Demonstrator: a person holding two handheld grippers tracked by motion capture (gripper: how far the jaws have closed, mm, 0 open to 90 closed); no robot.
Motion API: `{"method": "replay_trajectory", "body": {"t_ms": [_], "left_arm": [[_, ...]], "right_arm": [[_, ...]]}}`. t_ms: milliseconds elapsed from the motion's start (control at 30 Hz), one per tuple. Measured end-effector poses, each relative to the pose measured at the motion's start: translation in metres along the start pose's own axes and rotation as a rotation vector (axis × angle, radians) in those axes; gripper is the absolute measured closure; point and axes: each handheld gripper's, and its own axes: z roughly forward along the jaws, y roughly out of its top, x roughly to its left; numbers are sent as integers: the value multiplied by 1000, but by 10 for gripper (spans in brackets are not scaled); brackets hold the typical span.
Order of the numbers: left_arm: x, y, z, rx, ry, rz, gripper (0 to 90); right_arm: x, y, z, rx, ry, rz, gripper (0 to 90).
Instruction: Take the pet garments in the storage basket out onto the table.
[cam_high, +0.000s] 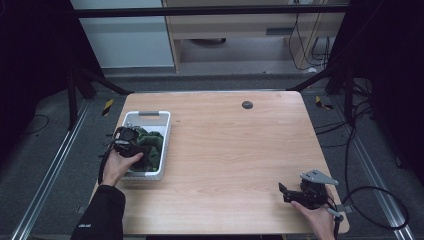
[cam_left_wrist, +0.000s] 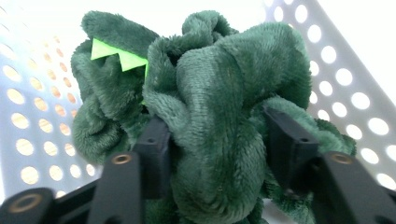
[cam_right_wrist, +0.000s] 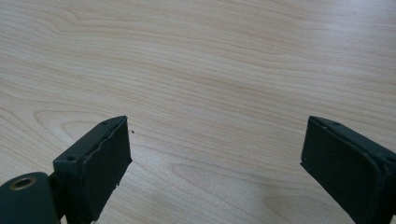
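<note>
A dark green plush toy (cam_high: 153, 145) with small bright green spikes (cam_left_wrist: 117, 56) lies in a white perforated basket (cam_high: 165, 129) at the table's left side. My left gripper (cam_high: 131, 146) reaches into the basket from the near side. In the left gripper view its jaws (cam_left_wrist: 217, 128) stand on either side of a thick fold of the plush toy (cam_left_wrist: 219, 84), and both pads press into the fur. My right gripper (cam_high: 284, 193) rests near the table's front right corner, pointing left. Its jaws (cam_right_wrist: 215, 144) stand wide open over bare wood, nothing between them.
The light wooden table (cam_high: 235, 145) has a small dark round cap (cam_high: 247, 104) near its far edge. Basket walls (cam_left_wrist: 32, 121) close in around the plush toy on both sides. A cable (cam_high: 380, 210) trails off the table's right edge onto the floor.
</note>
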Motion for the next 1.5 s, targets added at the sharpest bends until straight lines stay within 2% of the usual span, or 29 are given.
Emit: {"method": "replay_trajectory", "body": {"t_ms": [300, 633, 833, 1100, 1367, 1500], "left_arm": [[-2, 0, 1, 47, -4, 1, 661], [-4, 4, -4, 74, 0, 0, 731], [-3, 6, -16, 50, -2, -3, 744], [-2, 11, -43, -18, -6, -13, 746], [-5, 18, -75, -88, -9, 8, 748], [-6, 23, -87, -103, -8, 28, 749]], "right_arm": [[0, 0, 0, 2, 3, 3, 81], [1, 0, 0, 7, 8, 8, 80], [0, 0, 0, 5, 6, 3, 81], [0, 0, 0, 5, 3, 0, 80], [0, 0, 0, 3, 2, -2, 81], [0, 0, 0, 3, 1, -8, 81]]}}
